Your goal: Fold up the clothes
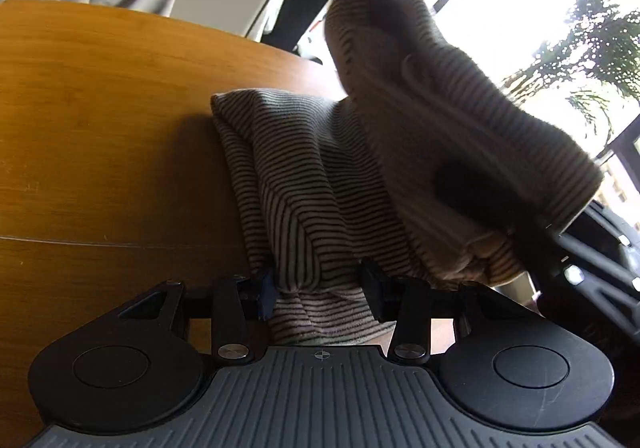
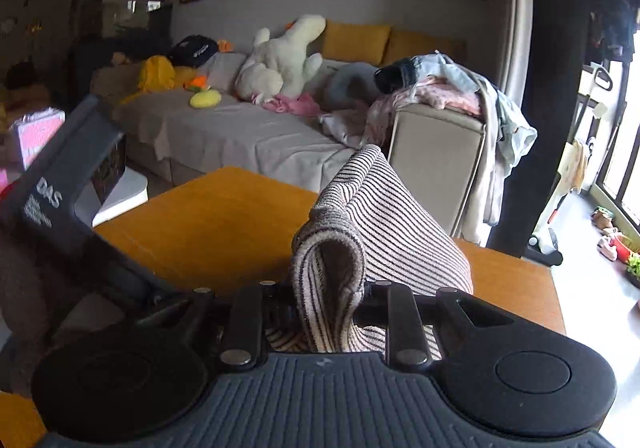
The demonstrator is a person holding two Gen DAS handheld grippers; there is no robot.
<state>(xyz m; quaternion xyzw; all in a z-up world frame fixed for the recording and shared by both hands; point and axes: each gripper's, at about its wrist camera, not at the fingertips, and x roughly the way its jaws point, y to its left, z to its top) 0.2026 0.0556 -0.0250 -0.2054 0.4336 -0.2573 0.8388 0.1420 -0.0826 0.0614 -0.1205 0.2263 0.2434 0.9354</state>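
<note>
The striped garment lies bunched on the wooden bench, one part lifted toward 1 o'clock in the left view. The left tool is clenched on a fold of it. The right tool grips another bunched fold, which rises toward 12 o'clock. Beyond the bench, at 11 o'clock, stands a sofa.

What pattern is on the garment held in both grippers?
Thin dark stripes on pale fabric, the garment, clearest in the right wrist view.
</note>
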